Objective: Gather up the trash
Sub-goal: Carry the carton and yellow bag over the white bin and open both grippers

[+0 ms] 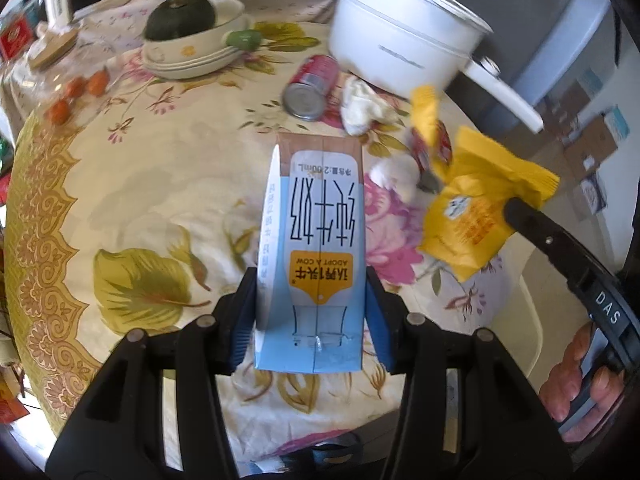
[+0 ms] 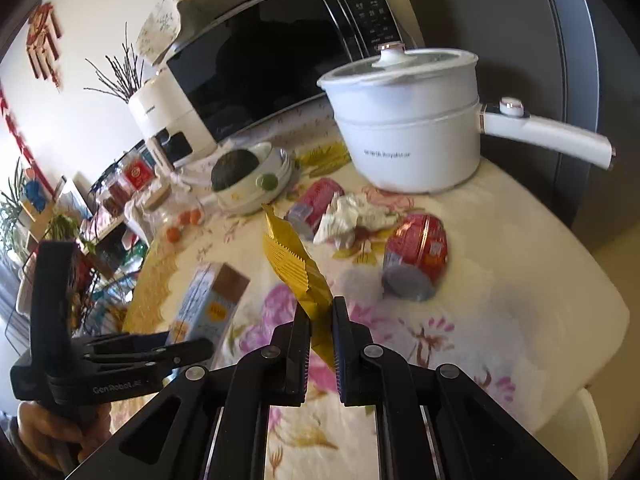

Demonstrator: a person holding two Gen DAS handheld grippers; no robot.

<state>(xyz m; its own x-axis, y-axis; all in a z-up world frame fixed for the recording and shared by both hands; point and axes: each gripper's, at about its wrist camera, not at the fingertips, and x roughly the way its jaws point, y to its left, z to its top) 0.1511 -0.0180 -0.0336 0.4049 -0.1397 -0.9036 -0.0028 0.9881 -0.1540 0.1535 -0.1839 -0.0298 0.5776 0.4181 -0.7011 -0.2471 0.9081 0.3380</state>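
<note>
Milk carton [image 1: 316,248] lengthwise between left fingers [image 1: 244,320] — brown end forward; wrapper [image 2: 298,276] likewise.

A floral-clothed table [image 2: 500,320] carries 2 red cans [image 2: 416,260], crumpled tissue [image 2: 352,216], a white pot [image 2: 412,128].

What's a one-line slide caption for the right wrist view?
Right gripper clamps a crinkled yellow foil wrapper above a floral tablecloth strewn with two red cans.

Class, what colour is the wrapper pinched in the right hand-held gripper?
Yellow wrapper, clearest in the left wrist view.
</note>
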